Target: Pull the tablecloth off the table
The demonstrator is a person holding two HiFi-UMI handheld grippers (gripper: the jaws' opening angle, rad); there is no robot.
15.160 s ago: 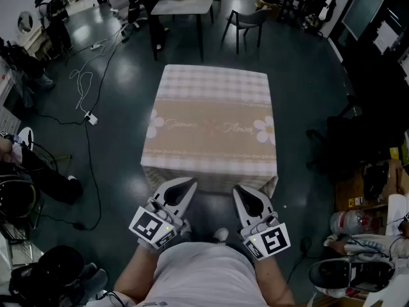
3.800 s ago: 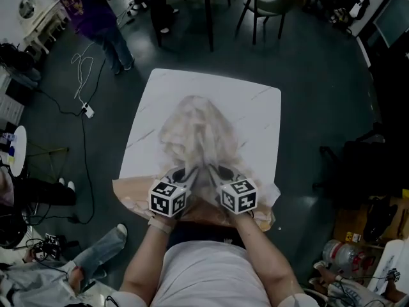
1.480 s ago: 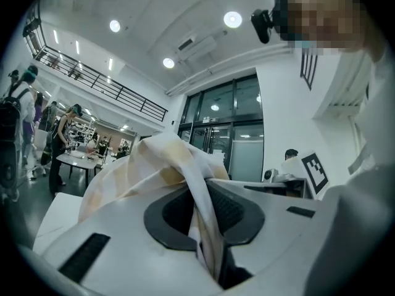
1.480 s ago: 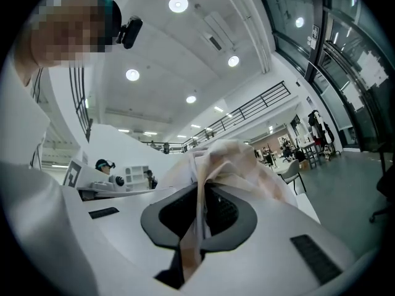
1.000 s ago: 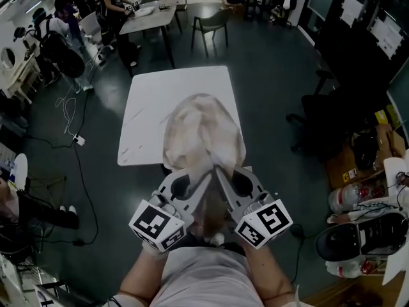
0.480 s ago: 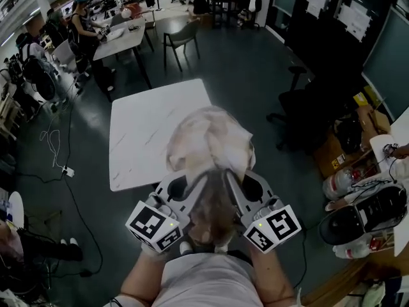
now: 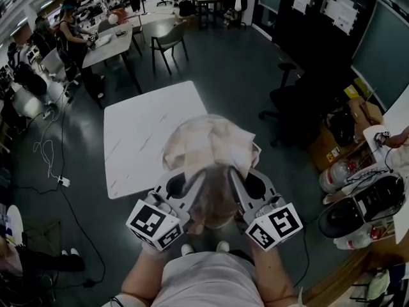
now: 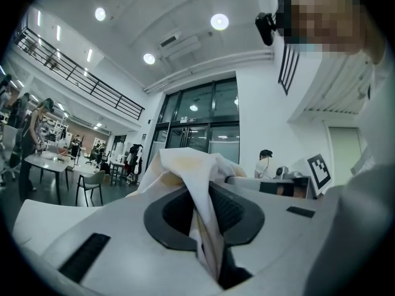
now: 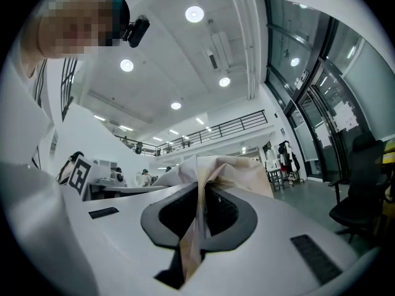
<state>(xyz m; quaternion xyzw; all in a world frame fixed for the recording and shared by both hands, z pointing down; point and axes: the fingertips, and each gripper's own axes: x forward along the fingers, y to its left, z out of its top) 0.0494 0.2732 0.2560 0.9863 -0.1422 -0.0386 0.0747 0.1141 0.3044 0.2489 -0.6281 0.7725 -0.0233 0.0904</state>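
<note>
The beige tablecloth (image 7: pixel 211 147) is gathered into one crumpled bunch and held up in front of the person. Both grippers pinch its near end side by side. My left gripper (image 7: pixel 202 174) is shut on a fold of the cloth (image 8: pixel 185 165), which runs between its dark pads (image 8: pixel 170 211). My right gripper (image 7: pixel 232 174) is likewise shut on the cloth (image 9: pixel 231 168), with a thin fold passing down between its pads (image 9: pixel 225 211). The white marble-look table (image 7: pixel 144 136) lies bare to the left. The bunch overlaps its near right corner in the head view; whether it touches there I cannot tell.
A dark office chair (image 7: pixel 291 101) stands to the right of the table. Beyond it are a grey chair (image 7: pixel 167 42) and another table (image 7: pixel 108 43) with people seated. Boxes, a water bottle (image 7: pixel 337 171) and gear crowd the right side. A cable (image 7: pixel 54 165) trails on the floor at left.
The bunched cloth has come off the tabletop toward the person and slightly up with both grippers. The view has swung right, so the bare table now sits further left.
</note>
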